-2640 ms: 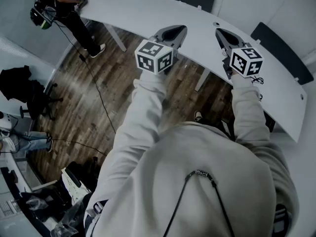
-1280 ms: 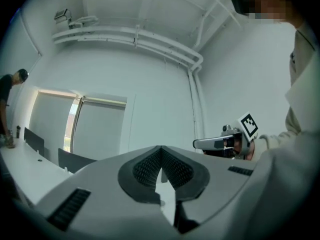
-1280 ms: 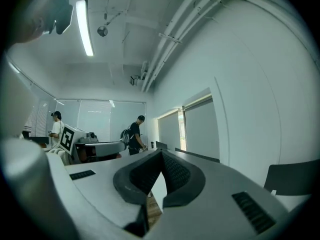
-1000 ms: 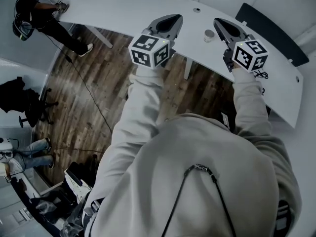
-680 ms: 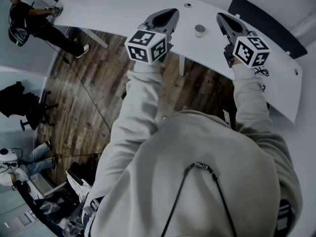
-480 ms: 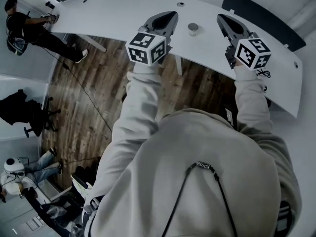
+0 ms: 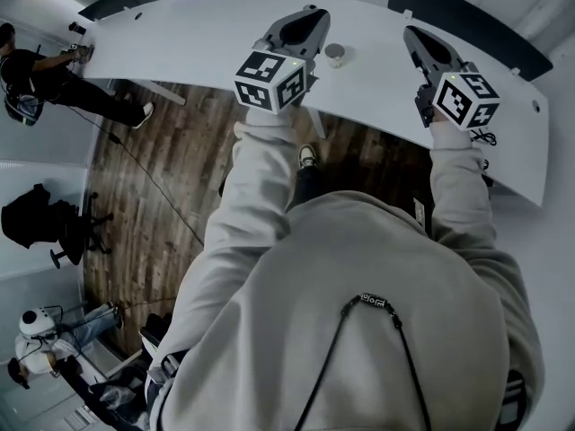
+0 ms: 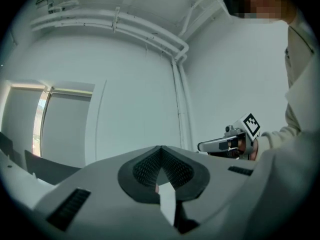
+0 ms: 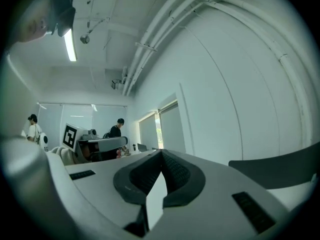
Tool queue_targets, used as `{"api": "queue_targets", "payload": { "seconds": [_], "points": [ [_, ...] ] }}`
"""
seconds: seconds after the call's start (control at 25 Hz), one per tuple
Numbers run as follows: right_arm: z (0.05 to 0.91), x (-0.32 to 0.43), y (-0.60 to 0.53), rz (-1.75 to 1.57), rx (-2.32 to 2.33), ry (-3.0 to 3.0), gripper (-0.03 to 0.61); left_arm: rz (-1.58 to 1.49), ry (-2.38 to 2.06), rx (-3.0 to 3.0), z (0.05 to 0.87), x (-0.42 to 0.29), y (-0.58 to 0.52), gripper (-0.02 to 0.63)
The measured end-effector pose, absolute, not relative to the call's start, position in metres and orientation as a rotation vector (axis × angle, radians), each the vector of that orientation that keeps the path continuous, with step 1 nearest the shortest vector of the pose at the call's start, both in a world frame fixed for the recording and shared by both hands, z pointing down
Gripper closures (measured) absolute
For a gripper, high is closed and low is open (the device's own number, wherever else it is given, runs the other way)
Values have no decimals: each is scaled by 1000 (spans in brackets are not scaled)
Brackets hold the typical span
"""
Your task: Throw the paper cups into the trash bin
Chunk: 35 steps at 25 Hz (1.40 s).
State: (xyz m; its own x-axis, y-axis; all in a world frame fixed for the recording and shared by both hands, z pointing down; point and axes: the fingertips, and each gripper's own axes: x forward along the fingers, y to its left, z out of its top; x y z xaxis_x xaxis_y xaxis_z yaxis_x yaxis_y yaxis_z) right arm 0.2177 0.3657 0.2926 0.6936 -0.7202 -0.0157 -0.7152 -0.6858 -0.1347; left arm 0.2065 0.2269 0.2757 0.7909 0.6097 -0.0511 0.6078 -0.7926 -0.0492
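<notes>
Spanning top of head view: long white table (image 7: 180, 34). Hovering level over near edge: left gripper (image 7: 310, 13) and right gripper (image 7: 411, 34), both closed, gripping nothing, probably lining up for pickup. Sitting on table between them, nearer left gripper, untouched: paper cup (image 7: 335, 55). Bin not showing.

**Inspector:** Head view, obstructions?

**Assistant:** Both hands are concealed behind the marker cubes of the left gripper (image 7: 312, 13) and right gripper (image 7: 411, 34). The right sleeve (image 7: 458, 196) covers part of the desk's (image 7: 198, 34) near edge.

**Inspector:** The paper cup (image 7: 335, 55)?

**Assistant:** Too small to tell whether anything is inside.

**Inspector:** Frame edges?

**Assistant:** The bystander (image 7: 36, 65) at the desk's far end is cut off at the left edge. In each gripper view, that gripper's own fingers (image 8: 100, 194) block the lower field.
</notes>
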Motion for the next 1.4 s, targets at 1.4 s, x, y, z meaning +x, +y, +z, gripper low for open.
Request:
{"api": "queue_targets", "payload": {
  "seconds": [1.4],
  "points": [
    [302,515,259,-133,-2941,1008,560,26,-1286,-2842,306,551,150,611]
  ]
}}
